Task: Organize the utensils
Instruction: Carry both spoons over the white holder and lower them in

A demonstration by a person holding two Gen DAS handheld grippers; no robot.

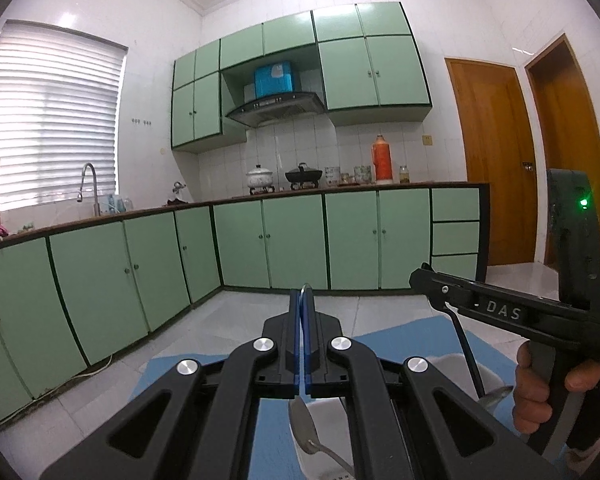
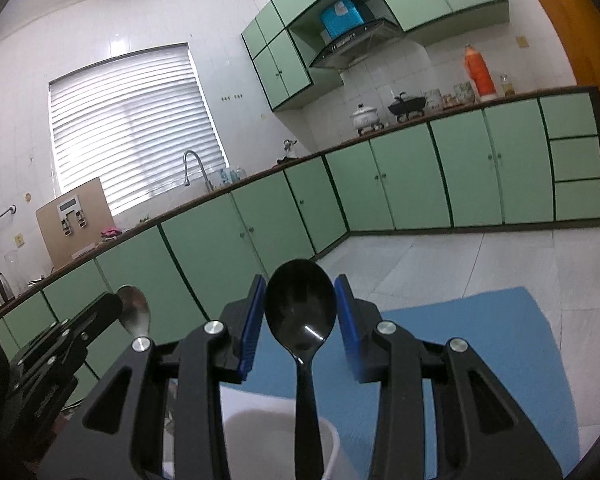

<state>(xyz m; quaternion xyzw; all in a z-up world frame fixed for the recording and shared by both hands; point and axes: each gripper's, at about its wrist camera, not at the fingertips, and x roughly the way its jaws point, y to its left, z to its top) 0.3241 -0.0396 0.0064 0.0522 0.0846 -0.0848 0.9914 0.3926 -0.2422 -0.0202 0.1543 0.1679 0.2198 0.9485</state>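
My left gripper (image 1: pixel 302 294) is shut on a steel spoon (image 1: pixel 305 428), whose bowl hangs below the jaws above a white holder (image 1: pixel 320 412). The spoon's bowl also shows in the right wrist view (image 2: pixel 134 310), sticking up from the left gripper at lower left. My right gripper (image 2: pixel 300 284) is open, its blue pads either side of a black spoon (image 2: pixel 300 308) that stands upright with its handle down in the white holder (image 2: pixel 284 436). In the left wrist view the right gripper (image 1: pixel 420 274) is at the right, with the black handle (image 1: pixel 468 352) below it.
A blue mat (image 2: pixel 480 360) covers the table under the holder. Beyond it are a white tiled floor, green base cabinets (image 1: pixel 292 236), a counter with pots and a sink tap (image 1: pixel 90 184), and wooden doors (image 1: pixel 496 160) at right.
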